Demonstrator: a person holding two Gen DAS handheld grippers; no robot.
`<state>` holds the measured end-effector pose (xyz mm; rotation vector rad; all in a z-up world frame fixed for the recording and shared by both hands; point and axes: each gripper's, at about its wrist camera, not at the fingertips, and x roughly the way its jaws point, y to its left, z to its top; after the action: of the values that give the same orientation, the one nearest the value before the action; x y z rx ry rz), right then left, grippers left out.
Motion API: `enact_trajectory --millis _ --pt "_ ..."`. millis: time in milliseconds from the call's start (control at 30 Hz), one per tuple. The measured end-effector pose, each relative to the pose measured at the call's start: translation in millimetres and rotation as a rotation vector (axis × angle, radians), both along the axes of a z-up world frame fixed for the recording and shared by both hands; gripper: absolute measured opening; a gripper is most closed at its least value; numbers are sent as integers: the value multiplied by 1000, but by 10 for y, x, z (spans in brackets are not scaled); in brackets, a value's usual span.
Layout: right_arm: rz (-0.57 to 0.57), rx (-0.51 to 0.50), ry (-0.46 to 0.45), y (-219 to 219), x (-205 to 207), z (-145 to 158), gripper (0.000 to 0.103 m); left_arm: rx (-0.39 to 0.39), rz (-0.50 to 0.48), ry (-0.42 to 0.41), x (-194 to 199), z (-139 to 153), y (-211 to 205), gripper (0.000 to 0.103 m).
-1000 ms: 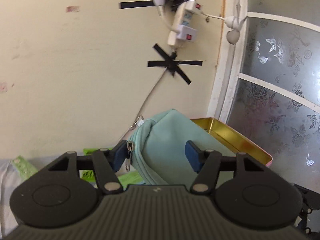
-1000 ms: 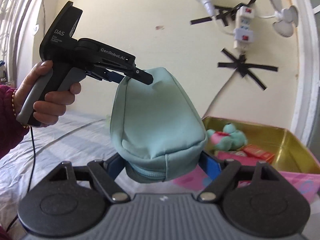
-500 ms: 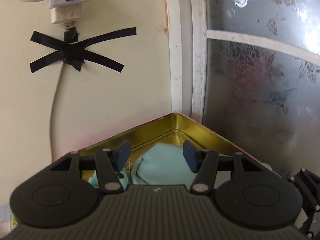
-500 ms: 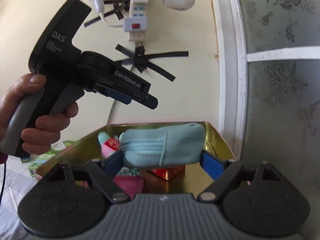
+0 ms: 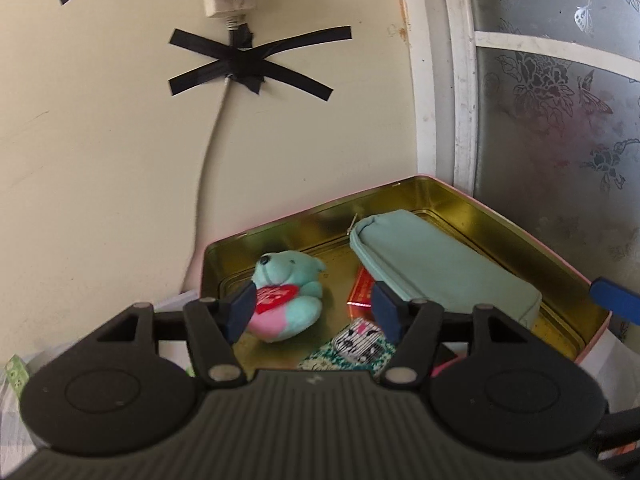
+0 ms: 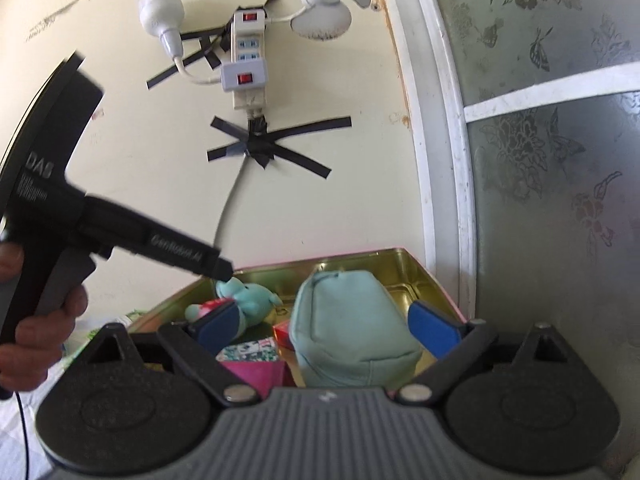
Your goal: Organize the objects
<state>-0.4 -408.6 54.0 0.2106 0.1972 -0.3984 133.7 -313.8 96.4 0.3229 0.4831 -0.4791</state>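
**Pouch down in the gold tin, both grippers letting go**

Pouch, pale teal fabric with a zip, lies on its side inside the gold tin, along the tin's right wall and partly over a red packet. The tin sits in the corner where the cream wall meets a frosted glass door.

By the look of things, this item's placement is as good as done. The right gripper has its jaws spreading wide; the pouch sits between the blue pads, but a gap shows on each side, so nothing is pinched. The left gripper is also opening, hovering over the tin's near edge with nothing clamped; the plush toy and a patterned card only show through the gap beneath it. In the right wrist view a hand grips the left tool's handle.

What is left is hard to judge. Something green and white lies outside the tin at the left edge of both views, too small to name, and it may be next.

Counted inside the tin: one pouch, one teal plush toy holding a red heart, one red packet, one patterned card, and one pink item at the near edge. One tin, two grippers.
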Motion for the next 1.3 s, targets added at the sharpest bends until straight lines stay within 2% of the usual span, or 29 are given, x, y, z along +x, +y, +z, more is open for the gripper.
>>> enact_trajectory --millis 233,367,533,867,1300 --pt "-6 62 -54 212 -143 85 95 2 36 -34 -246 15 421 68" --pt "1 97 -78 341 -198 132 95 -8 56 -26 -351 6 667 68" --pt "26 94 -75 544 -186 200 95 -22 86 -12 -459 -39 961 69" --pt "121 35 -33 1050 7 304 95 -48 205 25 -453 -221 1613 73" --pt "263 -75 58 1841 483 337 95 -103 359 76 -246 -472 2551 73"
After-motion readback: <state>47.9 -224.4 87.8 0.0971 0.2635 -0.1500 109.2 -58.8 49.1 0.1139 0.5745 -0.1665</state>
